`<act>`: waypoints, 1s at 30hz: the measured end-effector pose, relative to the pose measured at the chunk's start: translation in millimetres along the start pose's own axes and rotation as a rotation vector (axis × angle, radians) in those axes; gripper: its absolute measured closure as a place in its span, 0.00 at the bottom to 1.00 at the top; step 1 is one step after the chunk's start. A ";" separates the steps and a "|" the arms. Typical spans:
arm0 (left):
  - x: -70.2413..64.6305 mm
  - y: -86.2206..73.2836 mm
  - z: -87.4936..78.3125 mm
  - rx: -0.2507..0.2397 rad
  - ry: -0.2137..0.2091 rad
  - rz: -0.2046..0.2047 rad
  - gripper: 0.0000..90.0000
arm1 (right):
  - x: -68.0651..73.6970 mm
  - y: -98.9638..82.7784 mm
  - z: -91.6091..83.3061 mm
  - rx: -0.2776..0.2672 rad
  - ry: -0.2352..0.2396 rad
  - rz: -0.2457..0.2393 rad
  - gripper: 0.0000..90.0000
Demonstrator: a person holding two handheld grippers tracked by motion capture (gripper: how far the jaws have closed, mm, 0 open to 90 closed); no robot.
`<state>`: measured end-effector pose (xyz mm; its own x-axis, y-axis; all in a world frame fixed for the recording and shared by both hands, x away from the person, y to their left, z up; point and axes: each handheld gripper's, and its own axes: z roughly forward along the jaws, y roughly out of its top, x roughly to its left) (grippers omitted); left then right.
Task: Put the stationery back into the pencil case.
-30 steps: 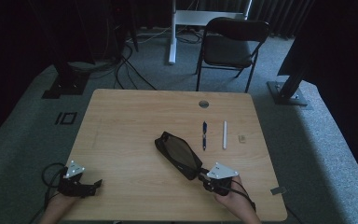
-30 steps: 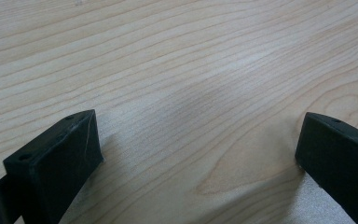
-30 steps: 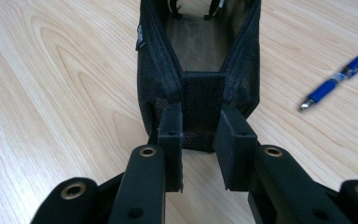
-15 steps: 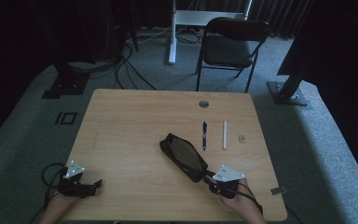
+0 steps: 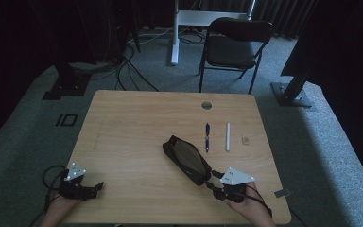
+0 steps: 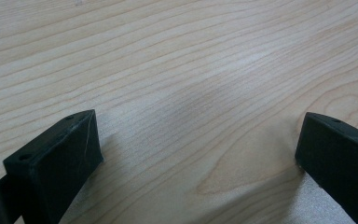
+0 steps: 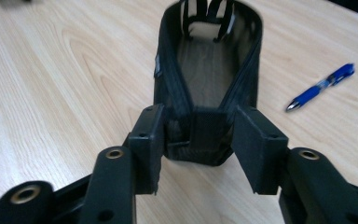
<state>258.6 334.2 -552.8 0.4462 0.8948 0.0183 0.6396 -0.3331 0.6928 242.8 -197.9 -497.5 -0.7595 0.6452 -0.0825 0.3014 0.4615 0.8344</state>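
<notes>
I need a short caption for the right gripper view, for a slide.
Right claw open around the near end of an open black pencil case, blue pen beside it on the wooden table.

A blue pen, white stick and chair.

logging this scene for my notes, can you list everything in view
pencil case: 1, black, open, table centre, its near end between the right gripper's jaws
pen: 1, blue, right of the case
white stick: 1, white, right of the pen
small tan item: 1, near the table's right edge
table: 1, light wood
chair: 1, black, behind the table
left gripper: 1, black, open over bare wood, near left corner
right gripper: 1, black, jaws have just been opening, pads off the case's end
</notes>
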 end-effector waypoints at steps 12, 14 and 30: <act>-0.1 0.1 -0.1 0.001 0.000 -0.001 0.00 | -20.4 11.4 -19.8 -0.091 -0.052 0.055 0.55; 0.0 0.1 -0.1 0.001 0.000 0.000 0.00 | -26.4 12.3 -21.6 -0.103 -0.078 0.069 0.55; -0.1 0.0 -0.1 0.001 0.000 -0.002 0.00 | -78.9 0.3 -17.9 -0.115 -0.294 0.190 0.54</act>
<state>258.5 334.1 -552.7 0.4451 0.8953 0.0168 0.6411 -0.3317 0.6921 292.5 -259.6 -481.0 -0.4928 0.8681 -0.0598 0.3414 0.2561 0.9044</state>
